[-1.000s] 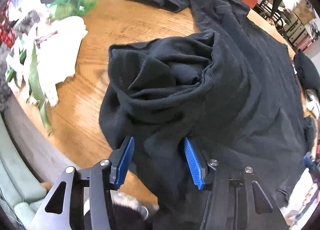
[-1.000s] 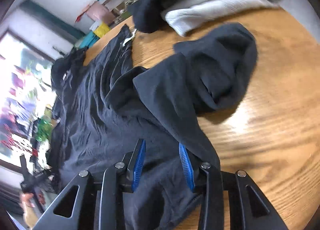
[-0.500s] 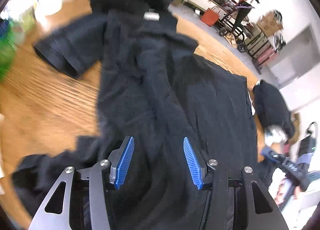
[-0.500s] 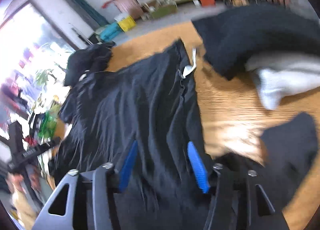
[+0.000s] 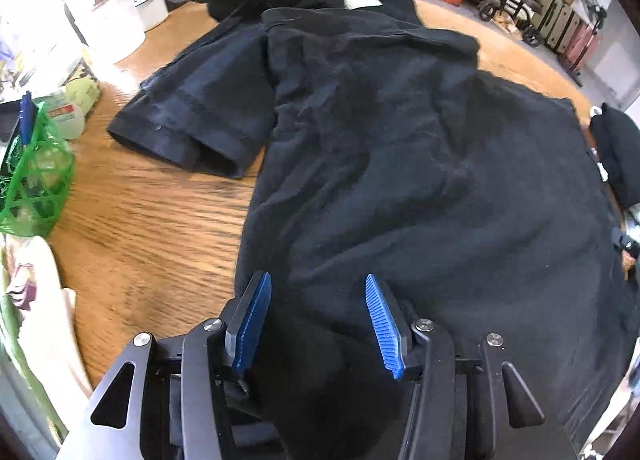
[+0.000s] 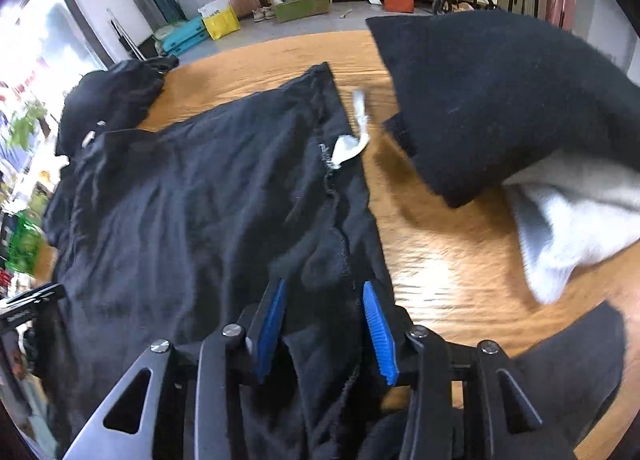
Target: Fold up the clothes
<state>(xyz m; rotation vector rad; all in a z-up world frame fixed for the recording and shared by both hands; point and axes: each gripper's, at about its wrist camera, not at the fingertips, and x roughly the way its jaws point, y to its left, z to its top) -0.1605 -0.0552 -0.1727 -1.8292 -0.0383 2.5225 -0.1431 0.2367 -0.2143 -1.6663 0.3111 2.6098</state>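
Black polo shirt (image 5: 420,164) spread on wooden table (image 5: 160,228)
Left gripper (image 5: 316,320) and right gripper (image 6: 326,326) both spread wide over fabric; only the right view shows the folded clothes (image 6: 500,108).

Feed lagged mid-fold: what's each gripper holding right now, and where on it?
Cannot be told. Both sets of jaws stand apart with the black shirt between them: left gripper at the near left edge, right gripper over the side seam.

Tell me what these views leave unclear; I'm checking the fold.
- Left wrist: black polo shirt hem hidden under left gripper; grip unclear.
- Right wrist: side seam runs beneath right gripper.
- White care tag blurred, unreadable.
- Black sweater cut off by edge.
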